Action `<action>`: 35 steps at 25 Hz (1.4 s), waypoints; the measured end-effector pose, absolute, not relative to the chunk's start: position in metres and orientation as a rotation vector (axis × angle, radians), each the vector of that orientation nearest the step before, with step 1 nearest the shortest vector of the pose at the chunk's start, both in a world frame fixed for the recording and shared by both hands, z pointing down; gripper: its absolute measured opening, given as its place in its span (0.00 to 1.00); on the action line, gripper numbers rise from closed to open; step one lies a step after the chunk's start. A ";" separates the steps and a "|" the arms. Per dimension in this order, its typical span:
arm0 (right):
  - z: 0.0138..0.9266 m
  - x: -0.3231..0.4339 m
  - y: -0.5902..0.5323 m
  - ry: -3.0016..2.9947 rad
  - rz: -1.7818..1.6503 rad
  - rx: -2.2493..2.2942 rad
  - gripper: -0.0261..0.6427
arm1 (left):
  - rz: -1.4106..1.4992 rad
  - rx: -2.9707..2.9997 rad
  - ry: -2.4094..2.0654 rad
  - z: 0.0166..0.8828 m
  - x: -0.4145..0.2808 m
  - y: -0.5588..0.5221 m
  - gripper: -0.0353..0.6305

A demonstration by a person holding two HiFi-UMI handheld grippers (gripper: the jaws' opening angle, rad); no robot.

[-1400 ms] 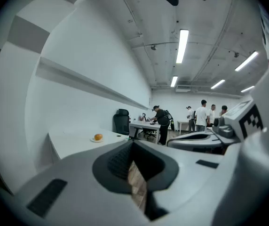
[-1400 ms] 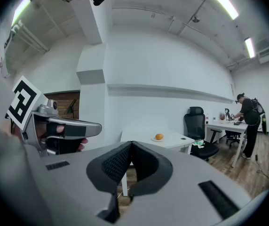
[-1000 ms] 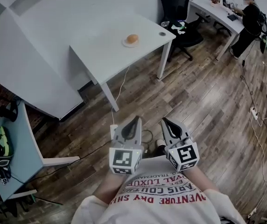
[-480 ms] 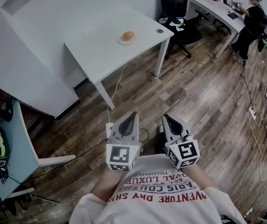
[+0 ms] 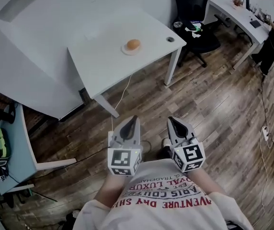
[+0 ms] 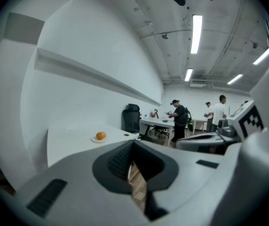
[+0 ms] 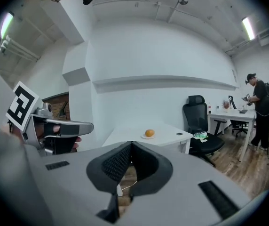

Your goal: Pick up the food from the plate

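Clenched and empty, the left hand-held gripper (image 5: 131, 122) and right hand-held gripper (image 5: 172, 124) are hovering above a shirt (image 5: 168, 206) reading "VENTURE DRY", well apart from the food (image 5: 133, 44).

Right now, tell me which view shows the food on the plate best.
The head view: it looks down on the orange food, whole on its plate on the white table. The left gripper view and the right gripper view both show it smaller and side-on, far across the room.
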State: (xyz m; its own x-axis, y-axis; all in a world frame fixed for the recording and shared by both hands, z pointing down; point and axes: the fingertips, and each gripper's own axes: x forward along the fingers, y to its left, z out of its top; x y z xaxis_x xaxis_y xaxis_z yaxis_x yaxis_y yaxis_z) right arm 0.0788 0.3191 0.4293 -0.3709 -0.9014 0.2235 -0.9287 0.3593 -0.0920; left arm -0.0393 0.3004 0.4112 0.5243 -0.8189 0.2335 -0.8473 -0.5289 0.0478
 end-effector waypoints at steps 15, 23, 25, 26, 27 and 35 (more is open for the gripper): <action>0.422 0.205 0.188 -2.562 0.336 1.513 0.06 | 0.226 2.461 -1.579 0.404 0.078 0.188 0.06; 0.419 0.208 0.180 -2.598 0.323 1.452 0.06 | 0.233 2.374 -1.672 0.404 0.065 0.185 0.06; 0.419 0.208 0.174 -2.602 0.327 1.441 0.06 | 0.230 2.369 -1.680 0.404 0.065 0.179 0.06; 0.421 0.207 0.163 -2.599 0.331 1.439 0.06 | 0.228 2.368 -1.677 0.406 0.064 0.167 0.06; 0.424 0.205 0.148 -2.595 0.332 1.438 0.06 | 0.227 2.368 -1.674 0.408 0.062 0.151 0.06; 0.430 0.165 -0.011 -2.535 0.332 1.509 0.06 | 0.218 2.403 -1.599 0.417 0.020 -0.017 0.06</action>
